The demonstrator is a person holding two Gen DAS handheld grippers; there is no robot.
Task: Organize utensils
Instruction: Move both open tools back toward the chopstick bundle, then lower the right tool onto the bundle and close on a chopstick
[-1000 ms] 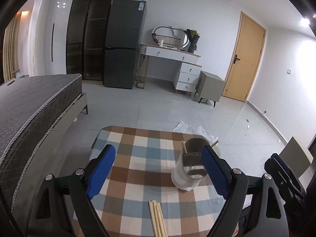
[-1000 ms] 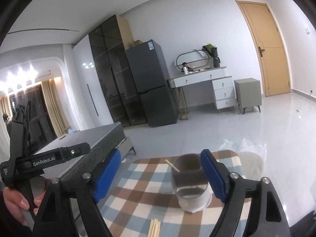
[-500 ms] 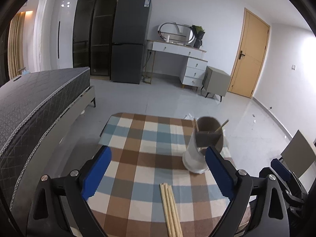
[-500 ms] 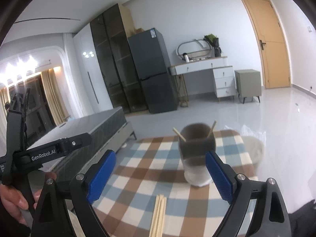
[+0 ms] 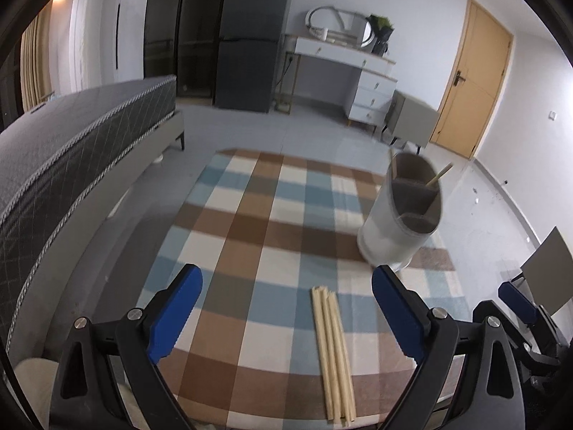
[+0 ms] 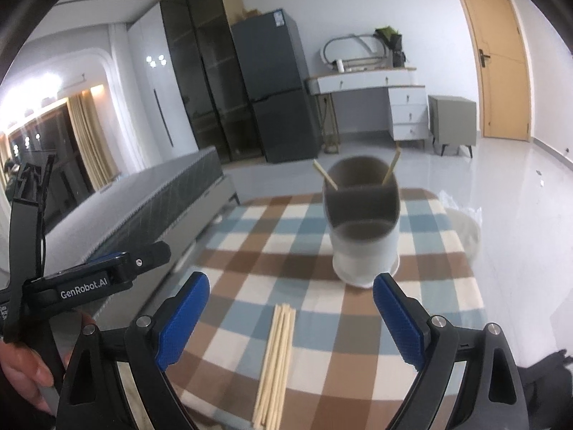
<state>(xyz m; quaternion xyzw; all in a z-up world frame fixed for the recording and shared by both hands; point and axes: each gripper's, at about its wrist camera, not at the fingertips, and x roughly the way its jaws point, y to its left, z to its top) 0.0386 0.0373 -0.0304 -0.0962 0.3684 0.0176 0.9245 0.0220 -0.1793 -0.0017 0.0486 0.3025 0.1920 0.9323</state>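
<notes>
Both tongs, left (image 5: 286,308) and right (image 6: 290,313), are held spread wide, nothing gripped. Loose chopsticks (image 6: 275,365) are laid on the checked desk (image 6: 444,272), near the holder (image 6: 361,222).

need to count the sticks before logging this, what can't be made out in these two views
- Loose chopsticks: near ends cut off by the frame edge in both wrist views; the bundle overlaps, so no sure count.
- Utensil holder: motion-blurred in both views; its walls hide the bottoms of its compartments and the lower parts of the two sticks standing in it.
- Checked tablecloth: near edge hidden behind the open left gripper and open right gripper.
</notes>
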